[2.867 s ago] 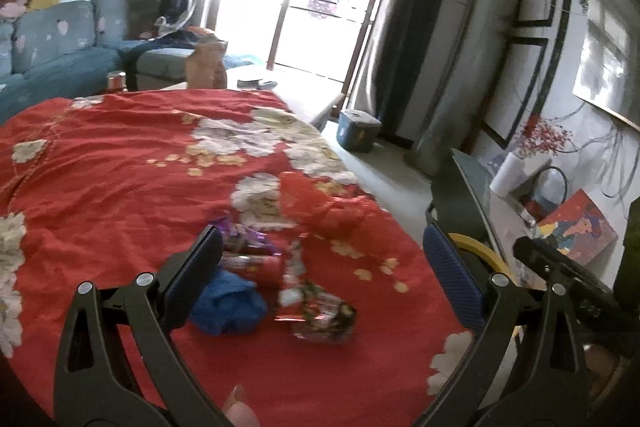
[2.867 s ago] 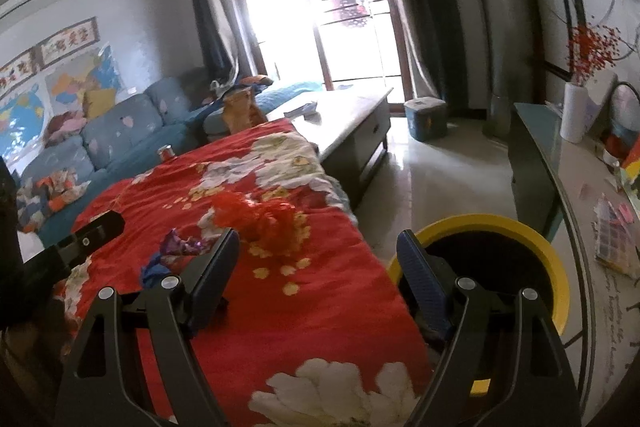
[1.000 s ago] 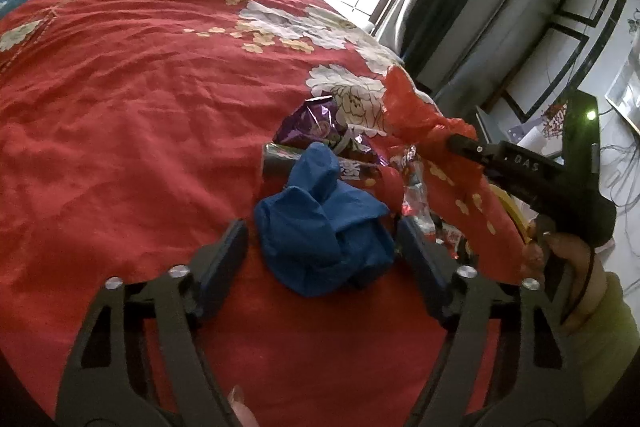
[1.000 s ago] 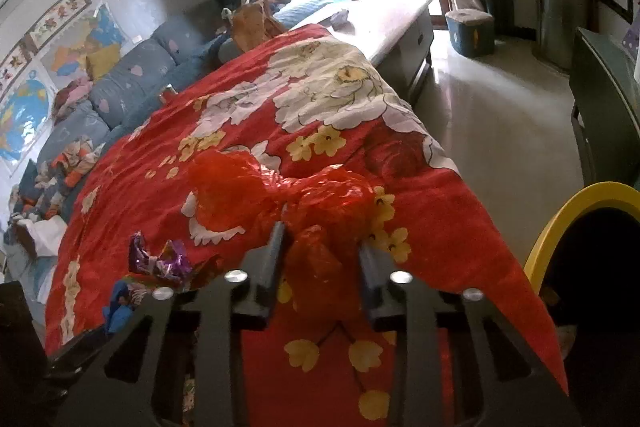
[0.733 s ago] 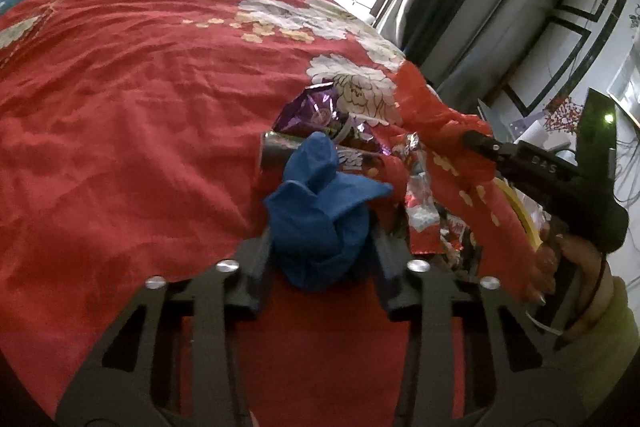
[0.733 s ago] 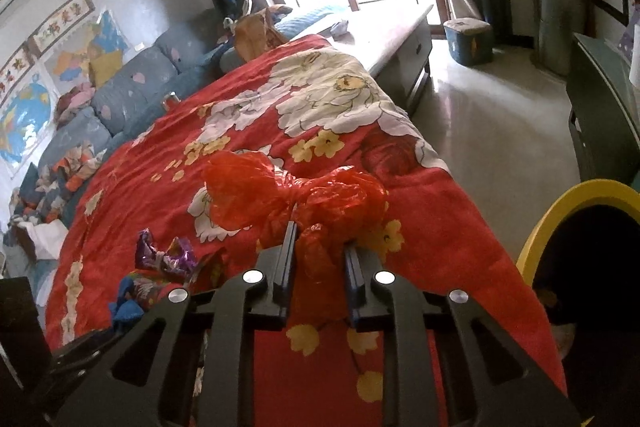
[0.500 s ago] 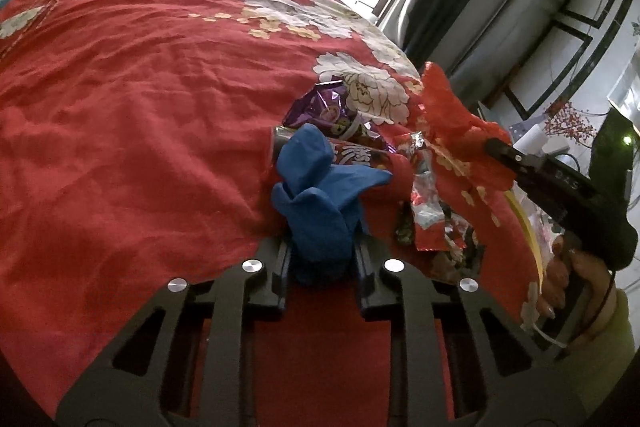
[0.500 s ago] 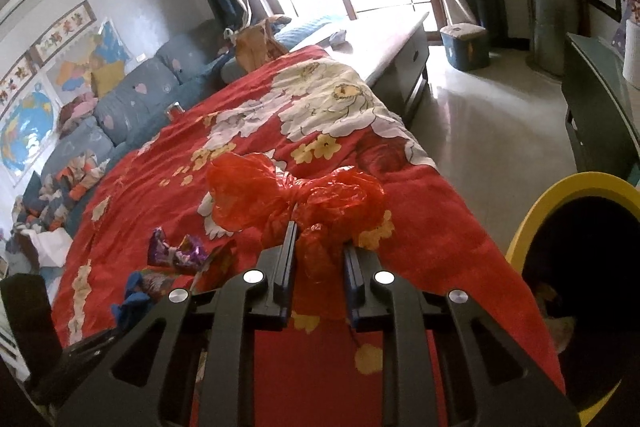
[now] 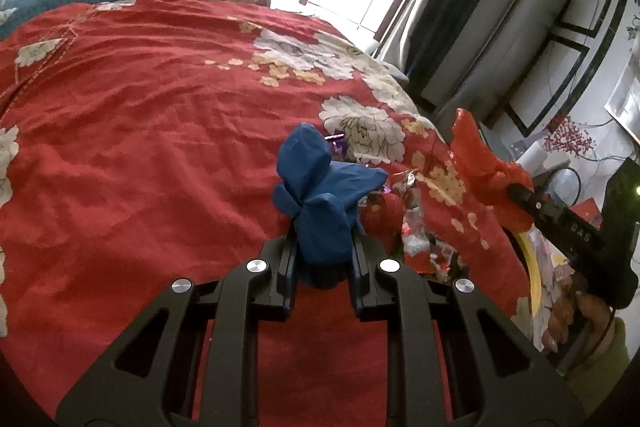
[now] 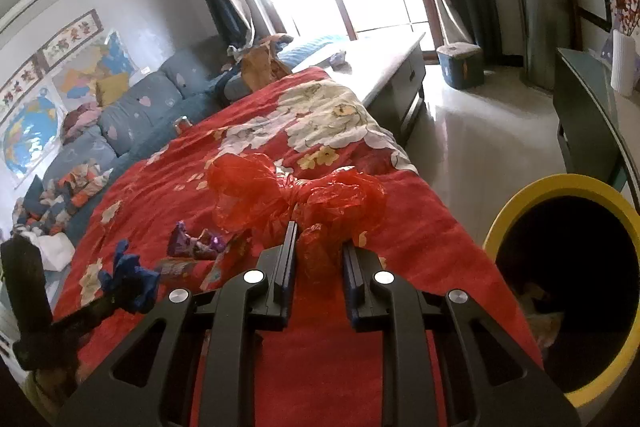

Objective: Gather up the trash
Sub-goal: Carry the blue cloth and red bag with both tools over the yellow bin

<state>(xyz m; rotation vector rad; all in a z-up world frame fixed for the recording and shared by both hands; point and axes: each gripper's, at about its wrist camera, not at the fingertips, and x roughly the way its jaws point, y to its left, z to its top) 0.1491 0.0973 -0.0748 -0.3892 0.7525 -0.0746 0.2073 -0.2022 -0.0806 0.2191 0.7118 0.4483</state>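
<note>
Left claw (image 9: pixel 323 259) is clenched on the blue crumpled wad (image 9: pixel 320 195); a second ago the jaws stood wide around it on the red floral cloth (image 9: pixel 140 147), now the wad is seen pinched and lifted just clear of the cloth; right claw (image 10: pixel 318 263) is clamped on the red plastic bag (image 10: pixel 296 199), gripped already a second ago and since carried toward the right edge of the desk; yellow-rimmed bin (image 10: pixel 560 187) is seen on the floor just off that edge, dark inside, some litter at its bottom; purple wrapper (image 10: pixel 192 243) and shiny red foil wrapper (image 9: pixel 416 227) are left lying near the right edge; both pickups judged done, transfer to the bin judged next; two wrappers judged still to be collected.
</note>
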